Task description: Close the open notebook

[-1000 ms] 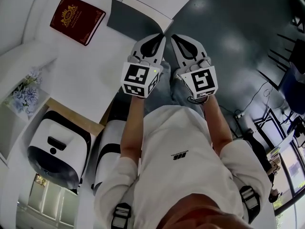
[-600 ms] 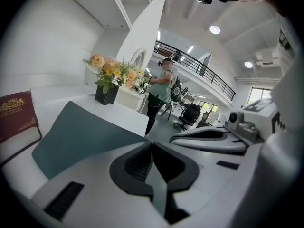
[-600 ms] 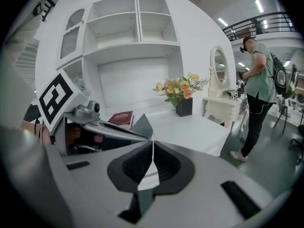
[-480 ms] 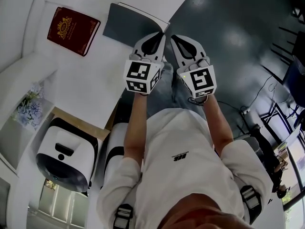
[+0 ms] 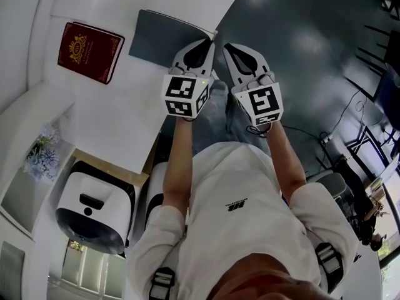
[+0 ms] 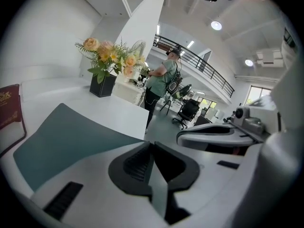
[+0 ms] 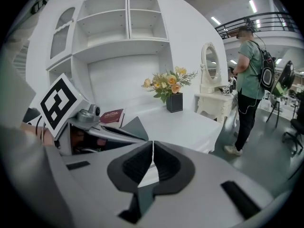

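We hold the left hand-held gripper [image 5: 203,47] and the right hand-held gripper [image 5: 234,52] side by side at the near edge of the white tabletop [image 5: 119,117], their marker cubes facing up at us. Seen from its own camera, the left one has its jaws pressed together with nothing between them; the right one's jaws likewise meet and hold nothing.

The notebook [image 5: 167,36] lies flat on the tabletop near that edge, its grey cover up and a thin white line of page edges showing along one side (so it reads as closed from above). The left hand-held gripper's tip sits just at the notebook's near corner; we cannot tell whether it touches. The right one hangs beside it over the dark floor [image 5: 312,55].

Further in on the tabletop, apart from the notebook, lies a dark red book [image 5: 89,50] with gold ornament on its cover. A dark pot of pale flowers [image 6: 111,56] stands at the far side, and a person [image 7: 249,56] with a backpack stands beyond the tabletop, turned away
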`<state>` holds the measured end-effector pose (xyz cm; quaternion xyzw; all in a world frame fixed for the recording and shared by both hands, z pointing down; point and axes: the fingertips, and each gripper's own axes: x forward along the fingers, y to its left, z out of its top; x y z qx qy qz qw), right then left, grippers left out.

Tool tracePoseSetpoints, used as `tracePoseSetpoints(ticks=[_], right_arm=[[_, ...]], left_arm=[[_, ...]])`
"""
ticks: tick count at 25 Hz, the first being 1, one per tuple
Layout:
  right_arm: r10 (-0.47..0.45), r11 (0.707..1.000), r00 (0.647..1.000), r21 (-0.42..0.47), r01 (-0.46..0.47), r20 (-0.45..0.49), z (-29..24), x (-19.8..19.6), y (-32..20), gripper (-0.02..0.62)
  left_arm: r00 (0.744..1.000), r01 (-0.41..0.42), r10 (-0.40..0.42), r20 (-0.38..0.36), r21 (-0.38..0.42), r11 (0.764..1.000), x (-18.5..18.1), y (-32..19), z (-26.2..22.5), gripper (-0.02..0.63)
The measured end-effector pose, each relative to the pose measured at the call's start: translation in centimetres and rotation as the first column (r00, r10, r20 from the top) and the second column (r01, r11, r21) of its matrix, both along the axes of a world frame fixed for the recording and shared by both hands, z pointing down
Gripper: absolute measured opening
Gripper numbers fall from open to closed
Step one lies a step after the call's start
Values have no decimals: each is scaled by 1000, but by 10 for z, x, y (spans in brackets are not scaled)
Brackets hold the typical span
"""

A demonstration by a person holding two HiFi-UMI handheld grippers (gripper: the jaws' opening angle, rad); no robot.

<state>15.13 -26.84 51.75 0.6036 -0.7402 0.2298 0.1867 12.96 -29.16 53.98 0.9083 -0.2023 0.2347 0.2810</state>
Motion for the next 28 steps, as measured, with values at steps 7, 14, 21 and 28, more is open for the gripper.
tracePoseSetpoints(ticks=[7,14,21,28], right_arm=[[21,1000,1000,-3,-21,0,5,5,-1,-3],[27,1000,1000,-10,-27,4,5,7,2,-2],[44,999,999,4,-44,-5,0,17,7,-2],[60,998,998,19,-60,1,-8,28,16,-3]], left_arm=[[1000,-14,14,12,-10,1000,5,-2,11,0],[999,-22,22,36,2,1000,7,-2,17,0],[998,-25,25,52,1,1000,10,2,20,0],[999,-8,7,44,17,1000,7,7,8,0]])
